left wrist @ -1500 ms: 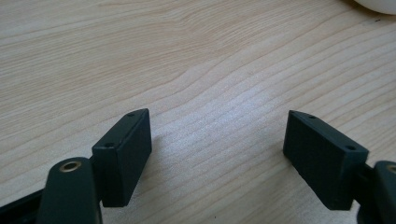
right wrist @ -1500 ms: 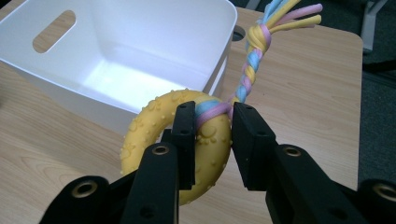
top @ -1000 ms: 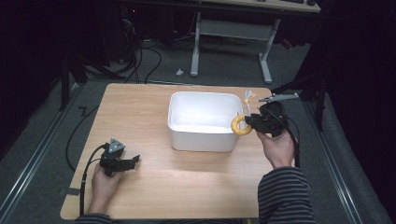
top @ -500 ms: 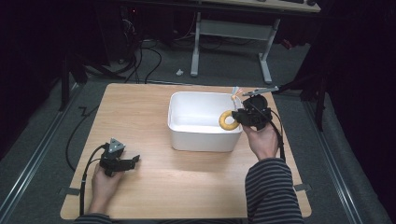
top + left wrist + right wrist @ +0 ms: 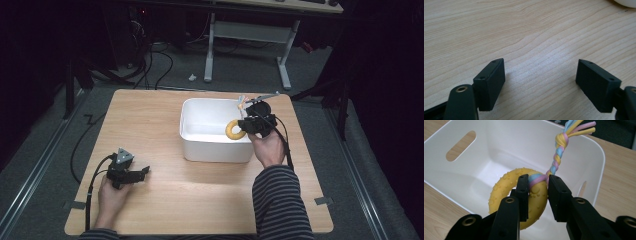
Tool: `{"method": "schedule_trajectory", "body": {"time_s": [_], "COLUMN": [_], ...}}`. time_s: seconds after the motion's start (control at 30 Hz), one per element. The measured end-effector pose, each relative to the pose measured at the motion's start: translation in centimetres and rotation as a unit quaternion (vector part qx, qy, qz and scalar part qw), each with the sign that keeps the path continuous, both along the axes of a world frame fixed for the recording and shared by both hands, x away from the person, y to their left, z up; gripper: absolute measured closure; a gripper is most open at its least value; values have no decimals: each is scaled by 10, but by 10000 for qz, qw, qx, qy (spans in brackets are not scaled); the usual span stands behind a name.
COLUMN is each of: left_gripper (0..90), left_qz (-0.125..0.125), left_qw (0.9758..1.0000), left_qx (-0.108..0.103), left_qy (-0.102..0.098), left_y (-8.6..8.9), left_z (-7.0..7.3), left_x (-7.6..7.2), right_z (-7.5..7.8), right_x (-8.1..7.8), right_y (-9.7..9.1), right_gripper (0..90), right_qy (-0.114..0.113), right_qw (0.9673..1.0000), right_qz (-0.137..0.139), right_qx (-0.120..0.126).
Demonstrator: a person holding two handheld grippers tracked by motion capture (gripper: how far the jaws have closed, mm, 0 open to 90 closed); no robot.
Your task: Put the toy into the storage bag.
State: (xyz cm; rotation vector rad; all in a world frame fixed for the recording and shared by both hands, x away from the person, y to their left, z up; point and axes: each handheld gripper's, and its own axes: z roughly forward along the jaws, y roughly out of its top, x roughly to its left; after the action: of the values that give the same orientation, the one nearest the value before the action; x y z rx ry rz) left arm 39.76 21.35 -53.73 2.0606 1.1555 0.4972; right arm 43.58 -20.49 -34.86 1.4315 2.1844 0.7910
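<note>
Right claw [image 5: 537, 195] pinching the yellow ring toy [image 5: 524, 195] over the white bin [image 5: 192, 142]; probably lower before letting go. Left claw [image 5: 540, 82] rests spread on the counter [image 5: 150, 115].

Grey desk frame [image 5: 247, 35] and dark cables [image 5: 150, 65] on the floor beyond the wooden table [image 5: 150, 120]

Light falls from above onto the worktop [image 5: 165, 125], so the wood looks bright while the floor [image 5: 50, 150] and the top of the high view stay very dark. That view is a bit soft and grainy. In the left gripper view, small soft shadows sit under the jaws. The white bin [image 5: 499, 152] glows brightly, with no hard glare.
</note>
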Motion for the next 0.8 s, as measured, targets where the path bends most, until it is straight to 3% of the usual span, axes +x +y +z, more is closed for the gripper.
{"method": "schedule_trajectory", "body": {"time_s": [0.57, 0.63, 0.7, 0.8], "left_gripper": [238, 238, 238, 235], "left_qz": [0, 0, -1, -8], "left_qw": [10000, 10000, 10000, 10000], "left_qx": [-3, -3, -1, 1], "left_qy": [0, 1, 2, 1], "left_y": [0, 0, 0, 0], "left_z": [0, 0, 0, 0], "left_x": [0, 0, 0, 0], "right_z": [-16, -16, -14, -11], "right_x": [9, 9, 7, 2], "right_y": [5, 5, 2, -1], "right_gripper": [710, 690, 611, 570], "right_qy": [284, 301, 198, 91], "right_qw": [9995, 9995, 9998, 9999], "right_qz": [57, 75, 90, -7], "right_qx": [-100, -76, 33, -58]}}
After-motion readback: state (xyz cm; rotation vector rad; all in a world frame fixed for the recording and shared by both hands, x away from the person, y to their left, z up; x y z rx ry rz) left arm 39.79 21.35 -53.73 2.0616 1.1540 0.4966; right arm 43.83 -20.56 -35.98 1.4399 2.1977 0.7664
